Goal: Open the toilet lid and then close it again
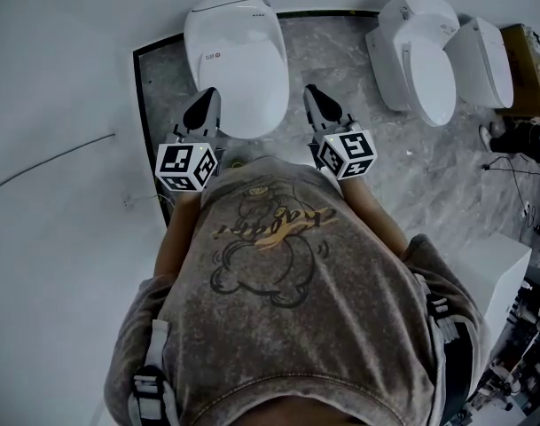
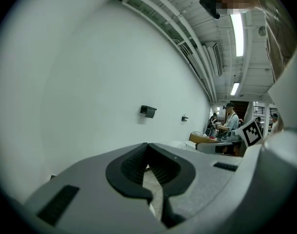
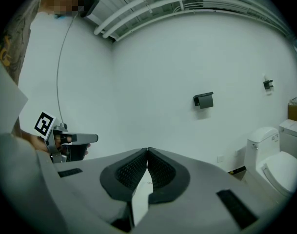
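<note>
The toilet lid (image 1: 236,56) is lying closed, its front end sitting between the tips of the 2 grippers. The left gripper (image 1: 207,96) is hanging just beside its left edge and the right gripper (image 1: 312,91) just beside its right edge. Both are pinching fully together, gripping nothing. Another toilet (image 1: 429,69) is standing well off to the right gripper's right.

Head view: high over the person's chest, looking steeply down on the toilet (image 1: 234,60), with left gripper (image 1: 207,98) and right gripper (image 1: 312,91) close below.
Left gripper view: low behind own jaws, tight on them, facing almost level at the white wall (image 2: 89,82).
Right gripper view: same seat behind own jaws, same wall ahead.
Shared: dark wall box (image 2: 148,111) in both gripper views; each gripper caught in the other's view; spare toilets (image 3: 280,165) in head and right gripper views.
</note>
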The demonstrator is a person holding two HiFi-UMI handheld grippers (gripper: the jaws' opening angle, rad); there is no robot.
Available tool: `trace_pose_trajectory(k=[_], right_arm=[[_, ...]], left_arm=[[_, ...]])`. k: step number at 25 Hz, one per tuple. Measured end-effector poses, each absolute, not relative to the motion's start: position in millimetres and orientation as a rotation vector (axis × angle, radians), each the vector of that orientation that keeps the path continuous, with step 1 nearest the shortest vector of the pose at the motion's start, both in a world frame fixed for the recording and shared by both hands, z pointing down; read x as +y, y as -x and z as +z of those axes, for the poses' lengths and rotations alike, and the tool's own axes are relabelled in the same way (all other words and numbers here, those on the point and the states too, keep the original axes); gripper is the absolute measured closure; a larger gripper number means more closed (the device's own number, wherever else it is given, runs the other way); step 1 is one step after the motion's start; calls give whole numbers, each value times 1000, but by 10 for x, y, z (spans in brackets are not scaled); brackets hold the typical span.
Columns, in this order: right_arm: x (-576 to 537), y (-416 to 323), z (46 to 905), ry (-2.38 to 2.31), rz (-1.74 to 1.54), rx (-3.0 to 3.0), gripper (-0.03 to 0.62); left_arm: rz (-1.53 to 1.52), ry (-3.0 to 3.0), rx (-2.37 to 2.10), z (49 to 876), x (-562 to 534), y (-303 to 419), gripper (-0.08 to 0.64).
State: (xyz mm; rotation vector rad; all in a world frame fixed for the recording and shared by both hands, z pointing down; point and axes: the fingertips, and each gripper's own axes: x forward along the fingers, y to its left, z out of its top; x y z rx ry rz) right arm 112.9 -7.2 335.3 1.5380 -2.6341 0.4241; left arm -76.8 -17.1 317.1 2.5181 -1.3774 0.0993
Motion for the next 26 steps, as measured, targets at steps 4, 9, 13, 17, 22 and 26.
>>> trace_pose_trajectory(k=[4, 9, 13, 17, 22, 26], right_arm=[[-86, -1075, 3347, -1538, 426, -2636, 565], [-95, -995, 3355, -1532, 413, -2648, 565], [-87, -995, 3356, -1542, 418, -2642, 565], [-74, -994, 3365, -1550, 423, -2641, 565], [-56, -980, 3374, -1560, 411, -2639, 565], [-21, -980, 3367, -1565, 414, -2636, 565]], left_arm=[[103, -2508, -1379, 3157, -160, 796, 551], [110, -2497, -1389, 3210, -146, 874, 551], [111, -2490, -1400, 3197, -141, 908, 551], [94, -2475, -1412, 3213, -130, 929, 551], [81, -2469, -1410, 3244, -104, 930, 551], [75, -2462, -1411, 3237, -72, 935, 551]])
